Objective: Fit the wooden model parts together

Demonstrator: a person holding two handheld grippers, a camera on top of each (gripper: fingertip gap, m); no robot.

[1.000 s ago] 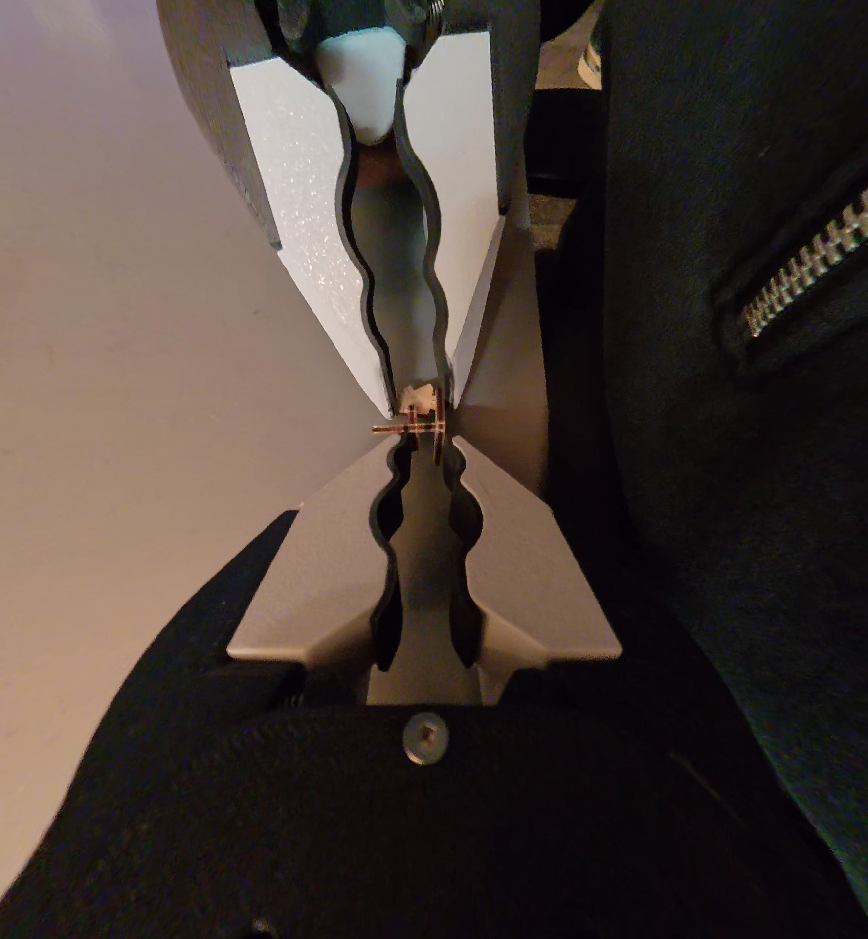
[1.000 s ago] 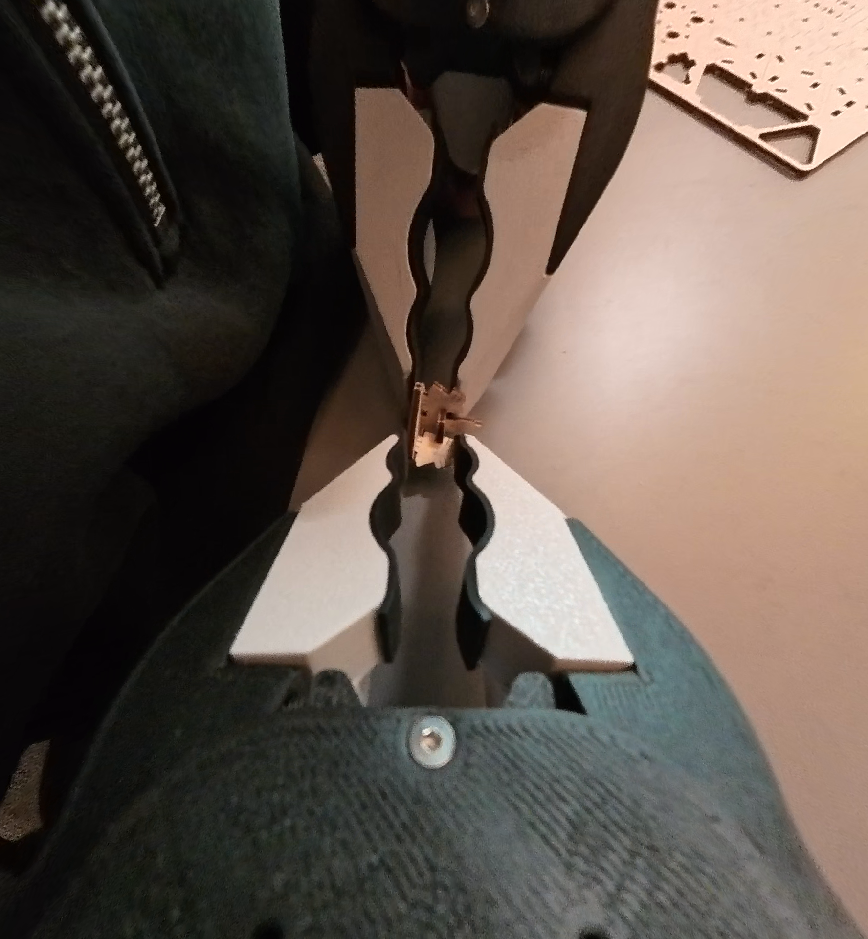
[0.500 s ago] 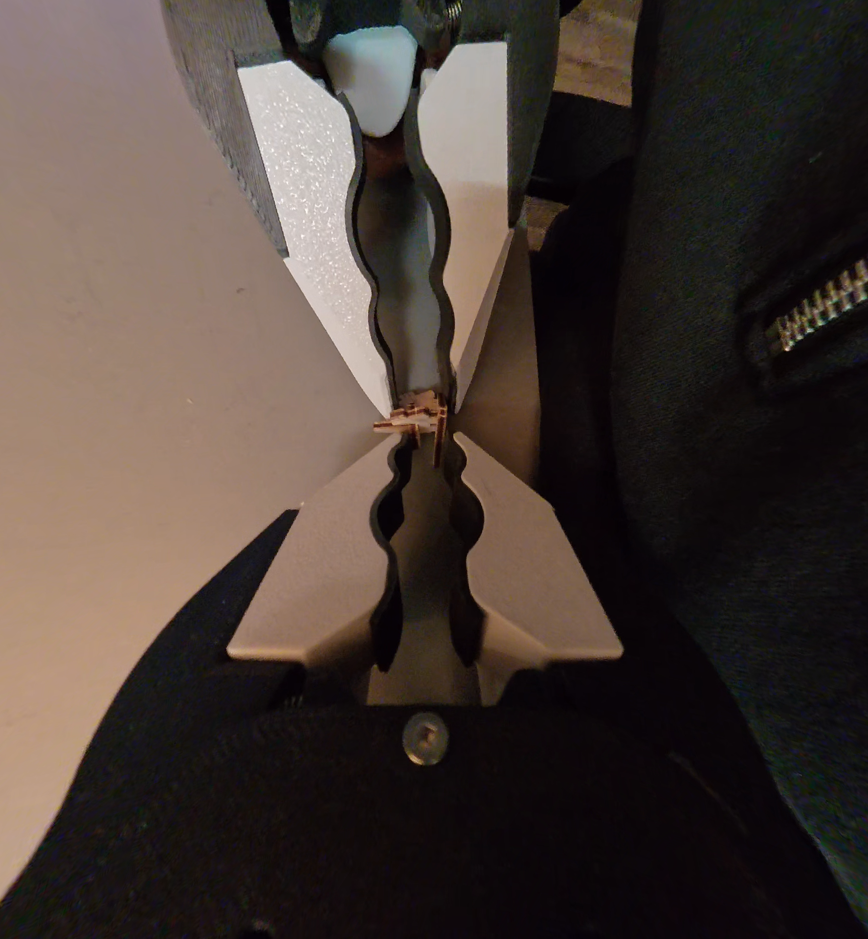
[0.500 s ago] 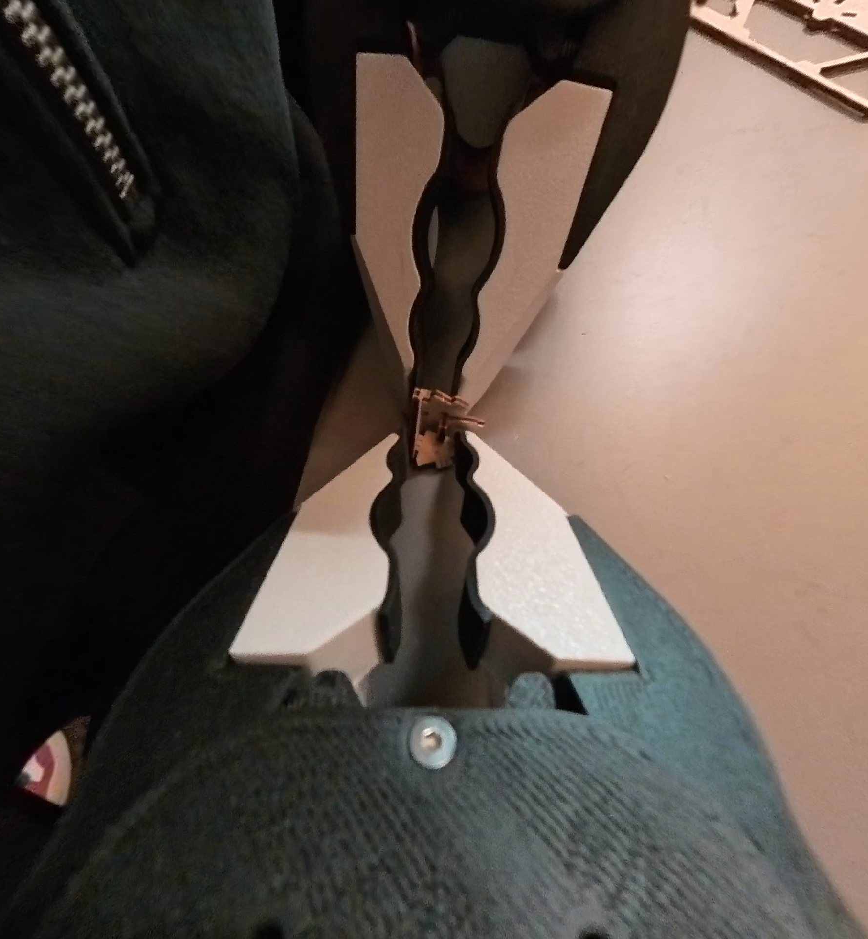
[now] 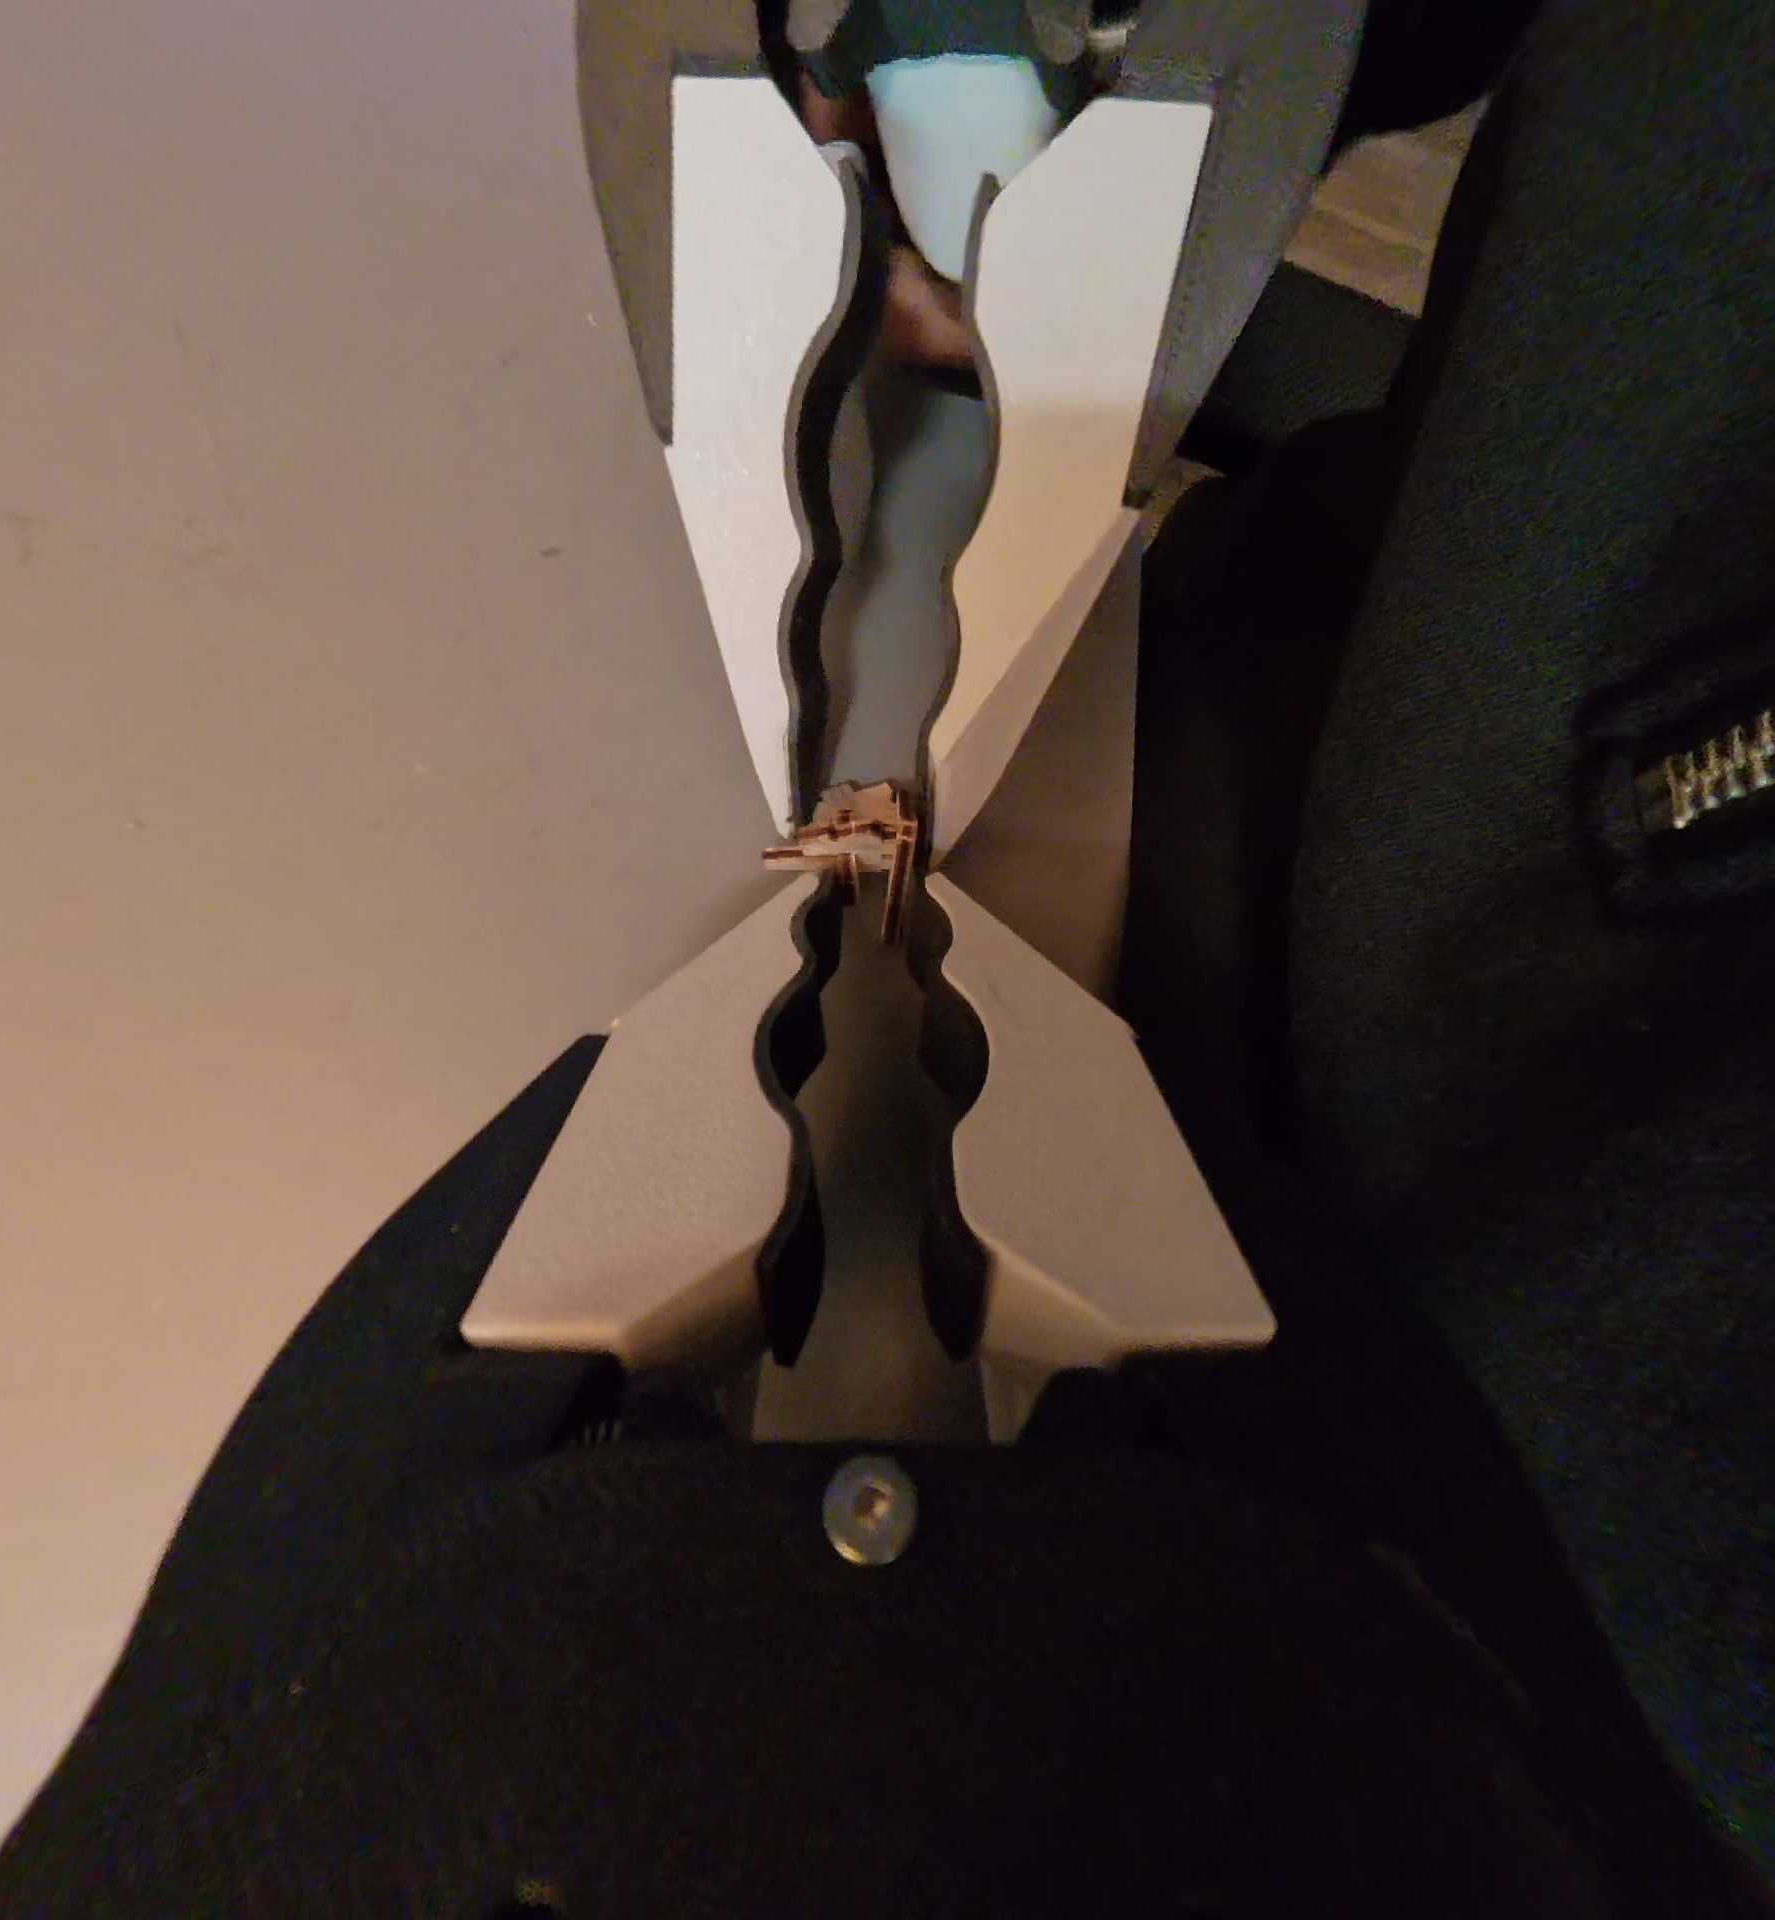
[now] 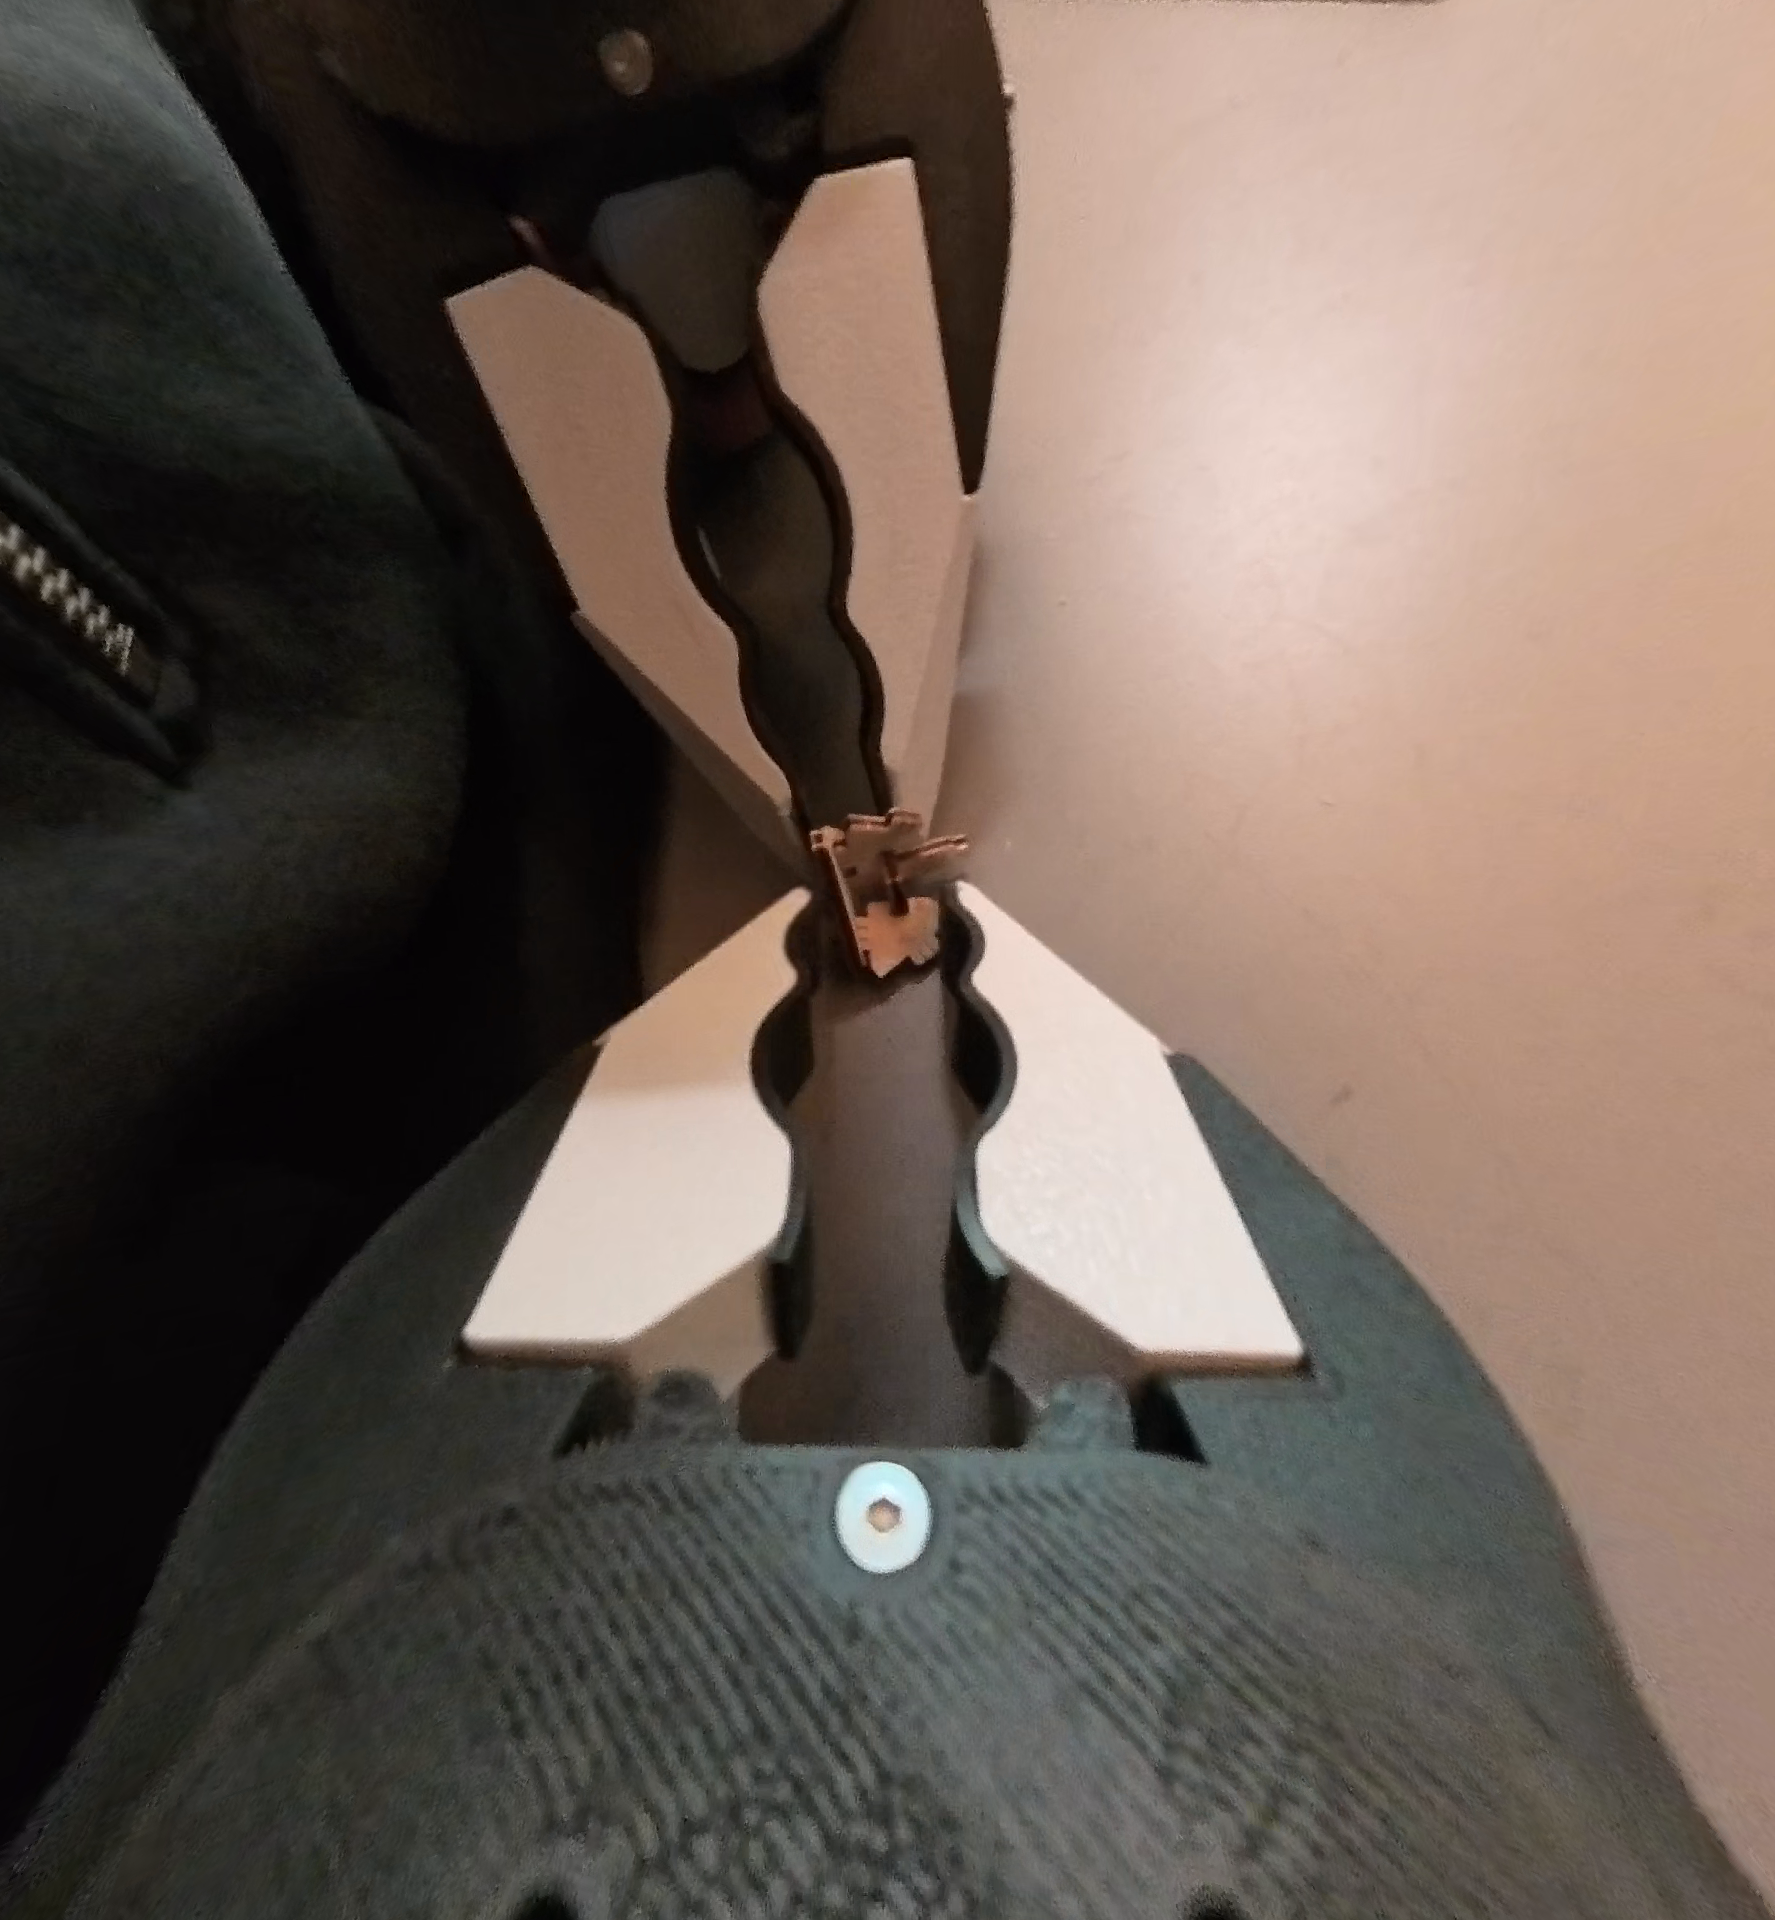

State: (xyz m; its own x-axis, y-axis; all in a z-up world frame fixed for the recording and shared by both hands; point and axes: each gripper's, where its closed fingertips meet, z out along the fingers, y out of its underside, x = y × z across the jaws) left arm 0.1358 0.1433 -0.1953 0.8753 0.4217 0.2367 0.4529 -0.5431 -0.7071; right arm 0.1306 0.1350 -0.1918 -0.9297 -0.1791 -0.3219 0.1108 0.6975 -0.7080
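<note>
My two grippers meet tip to tip over a pale table (image 5: 239, 623). Between them is a small wooden assembly (image 5: 852, 842) of thin interlocked laser-cut pieces. In the left wrist view my left gripper (image 5: 862, 904) is shut on its lower part: a vertical plate lies against the right finger. My right gripper (image 5: 857, 800) comes in from the top and grips the upper part. In the right wrist view my right gripper (image 6: 878, 914) is shut on the assembly (image 6: 878, 873), with a flat plate along its left finger and a toothed piece reaching the right one. The left gripper (image 6: 841, 800) comes in tilted from above.
A person's dark jacket (image 5: 1589, 1039) with a metal zip (image 5: 1745, 769) fills the right of the left wrist view and the left of the right wrist view (image 6: 187, 935). The pale table (image 6: 1382, 623) lies on the other side. Less than 4 cm separates the two grippers' tips.
Both grippers stayed closed on the wooden assembly. The left gripper now leans in the right wrist view. The cut wooden sheet at the top right has slid out of the right wrist view.
</note>
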